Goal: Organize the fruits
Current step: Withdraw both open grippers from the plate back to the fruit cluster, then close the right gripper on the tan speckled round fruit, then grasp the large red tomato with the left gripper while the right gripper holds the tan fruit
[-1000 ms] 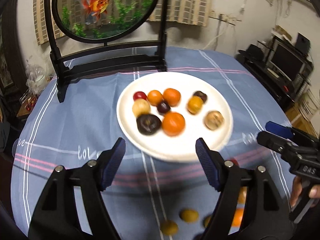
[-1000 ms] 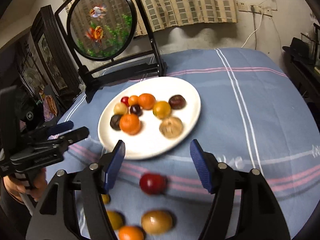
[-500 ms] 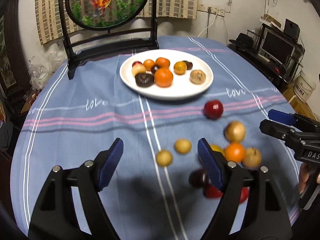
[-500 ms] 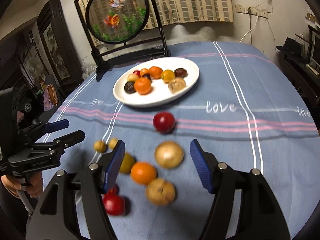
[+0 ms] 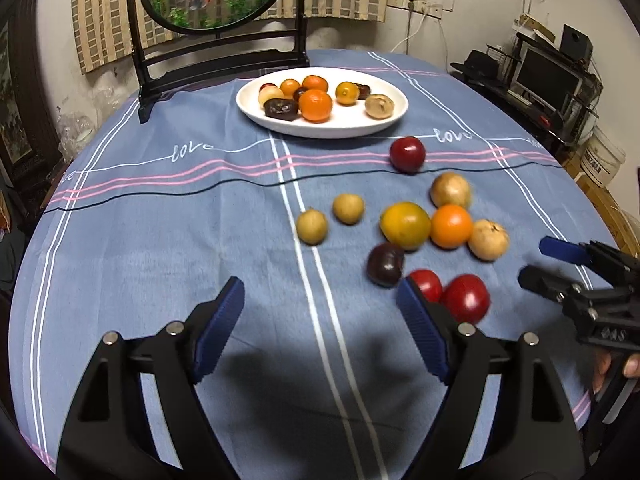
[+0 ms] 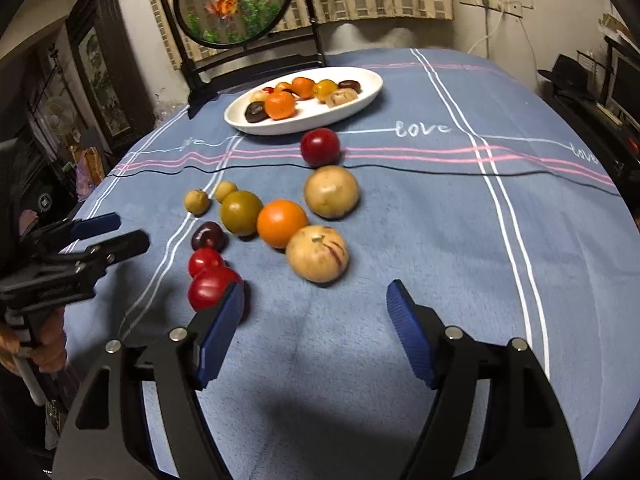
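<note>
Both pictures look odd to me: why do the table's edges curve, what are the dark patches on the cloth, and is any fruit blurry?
Left wrist view: fisheye bends the tablecloth and darkens corners; a shadow lies between the fingers; the red fruit smears. Right wrist view: same curvature, shadow under the fingers, speckled yellow fruit slightly soft.

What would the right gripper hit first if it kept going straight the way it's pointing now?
Probably the pale streaked fruit: it lies nearest ahead of the opening, empty right gripper. Depth is unclear, though, so the gripper could meet the blue tablecloth just short of it.
</note>
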A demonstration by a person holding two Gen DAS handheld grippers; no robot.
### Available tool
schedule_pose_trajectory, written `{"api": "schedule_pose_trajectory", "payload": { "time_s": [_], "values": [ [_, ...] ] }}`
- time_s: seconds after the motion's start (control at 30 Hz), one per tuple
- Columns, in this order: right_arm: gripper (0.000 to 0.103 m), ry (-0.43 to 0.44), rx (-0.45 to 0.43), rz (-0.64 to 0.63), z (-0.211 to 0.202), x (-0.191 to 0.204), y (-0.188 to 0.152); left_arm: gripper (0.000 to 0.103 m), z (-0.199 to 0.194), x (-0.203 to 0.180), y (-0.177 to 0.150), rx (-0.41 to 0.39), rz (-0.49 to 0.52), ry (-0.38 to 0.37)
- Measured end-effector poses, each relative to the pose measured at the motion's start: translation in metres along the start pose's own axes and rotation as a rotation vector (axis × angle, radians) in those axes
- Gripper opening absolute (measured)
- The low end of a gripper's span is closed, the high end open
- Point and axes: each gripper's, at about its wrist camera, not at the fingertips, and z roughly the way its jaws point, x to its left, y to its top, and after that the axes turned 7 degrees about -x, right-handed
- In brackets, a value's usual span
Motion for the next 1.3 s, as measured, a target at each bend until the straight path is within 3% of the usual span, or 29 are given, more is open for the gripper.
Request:
{"api": "schedule_pose_trajectory", "payload": {
  "time_s": [0.33, 0.4, 0.53, 0.67, 1.3],
  "values": [
    [0.072, -0.064, 0.061, -0.06, 0.028, 0.003, 0.003, 0.081, 0.001, -0.015, -0.015, 0.039, 0.006, -0.037],
    [0.061, -0.069, 0.087, -0.085, 0.036, 0.008, 0.006, 0.081, 0.002, -0.017, -0.016, 0.044, 0.009, -0.042],
    [0.056, -0.093, 0.107, -0.108, 0.05, 0.014, 0.011, 0.081, 0.006, -0.02, -0.016, 0.059, 0.016, -0.046],
    [0.041, -0.078, 0.107, -0.115, 0.057, 0.015, 0.015, 0.081, 0.007, -0.028, -0.014, 0.063, 0.03, -0.073],
    [0.041, -0.034, 0.039, -0.031, 0.009, -0.024, -0.003, 0.081, 0.024, -0.078, -0.008, 0.137, 0.028, -0.138]
  ]
}}
